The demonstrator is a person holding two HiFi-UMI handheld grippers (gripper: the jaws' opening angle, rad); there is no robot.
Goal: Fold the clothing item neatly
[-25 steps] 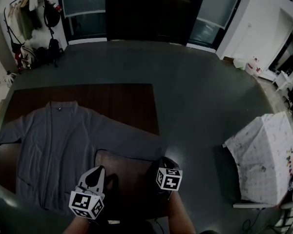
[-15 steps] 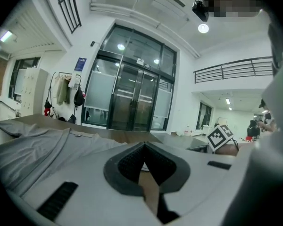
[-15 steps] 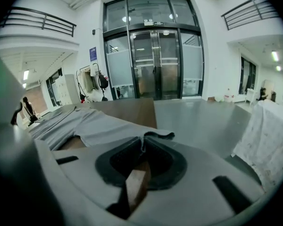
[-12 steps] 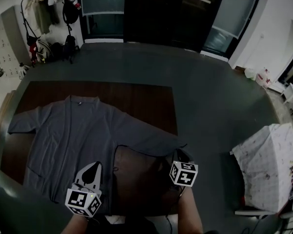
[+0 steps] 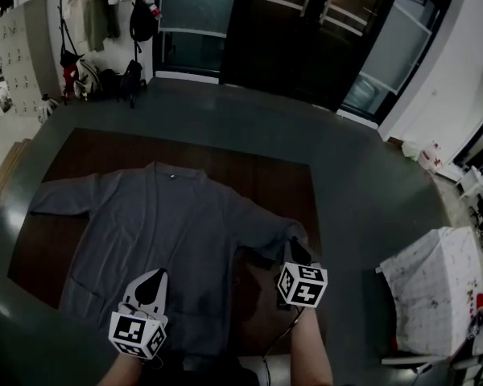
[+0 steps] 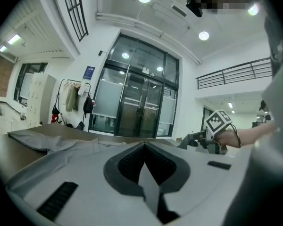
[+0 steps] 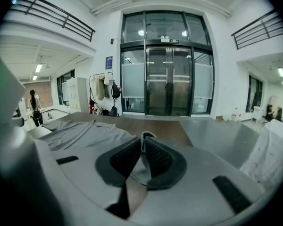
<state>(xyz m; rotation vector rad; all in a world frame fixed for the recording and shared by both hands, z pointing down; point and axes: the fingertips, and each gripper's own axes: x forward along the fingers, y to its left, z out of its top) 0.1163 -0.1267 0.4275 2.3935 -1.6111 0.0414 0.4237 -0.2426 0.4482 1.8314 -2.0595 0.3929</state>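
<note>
1. Grey long-sleeved open-front garment [image 5: 145, 240] lies flat on dark brown wooden table [image 5: 266, 179], collar on the far side, hem on the near side by the person.
2. Its sleeve on the picture's left [image 5: 64, 199] is spread out flat. The opposite sleeve [image 5: 266, 223] runs out to the right gripper.
3. Right gripper [image 5: 296, 248]: jaws clamped on that sleeve's end. In the right gripper view a fold of grey cloth pokes out between the pads at the tips [image 7: 144, 138], with the rest of the garment on the table beyond.
4. Left gripper [image 5: 151, 278] is over the hem area, near the front opening. In its own view the jaws meet at the tips [image 6: 144, 147]. A grey sliver shows in the gap behind them; can't tell whether cloth is pinched.
5. Grippers sit well apart, left nearer the person.
6. White speckled cloth-covered stand [image 5: 431, 284] is on the floor, right of the table.
</note>
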